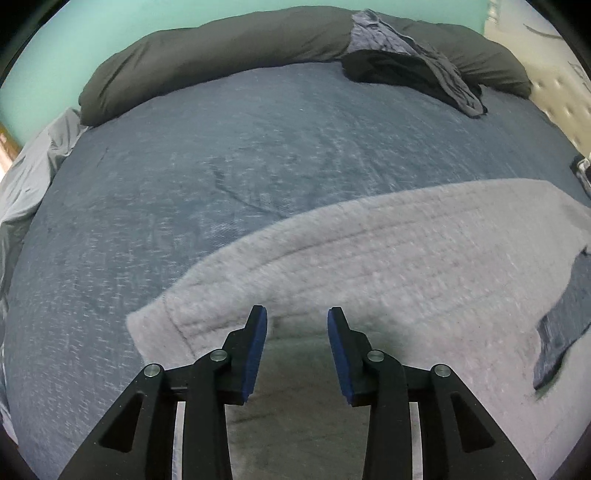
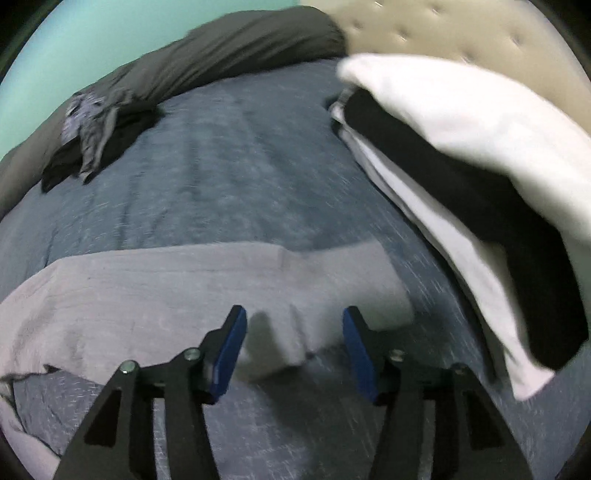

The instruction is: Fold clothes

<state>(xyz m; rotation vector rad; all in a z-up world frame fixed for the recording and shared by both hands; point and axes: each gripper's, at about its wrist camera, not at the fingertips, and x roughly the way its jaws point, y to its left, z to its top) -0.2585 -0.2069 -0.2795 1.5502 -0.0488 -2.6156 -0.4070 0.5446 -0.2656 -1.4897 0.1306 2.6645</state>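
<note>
A light grey knitted garment (image 1: 369, 251) lies spread flat on the blue-grey bed cover (image 1: 184, 166). My left gripper (image 1: 297, 314) hovers over the garment's near left part, jaws apart, nothing between the blue pads. In the right wrist view the same garment (image 2: 147, 291) ends in a narrower flap just ahead of my right gripper (image 2: 294, 314). Its jaws stand wide apart above that flap and the bed cover (image 2: 258, 166), and they hold nothing.
A long dark grey bolster (image 1: 221, 48) runs along the far edge, with a heap of dark clothes (image 1: 413, 70) against it. A stack of folded white and black clothes (image 2: 461, 166) lies on the right by the beige tufted headboard (image 2: 424, 29). A pale sheet (image 1: 29, 184) hangs left.
</note>
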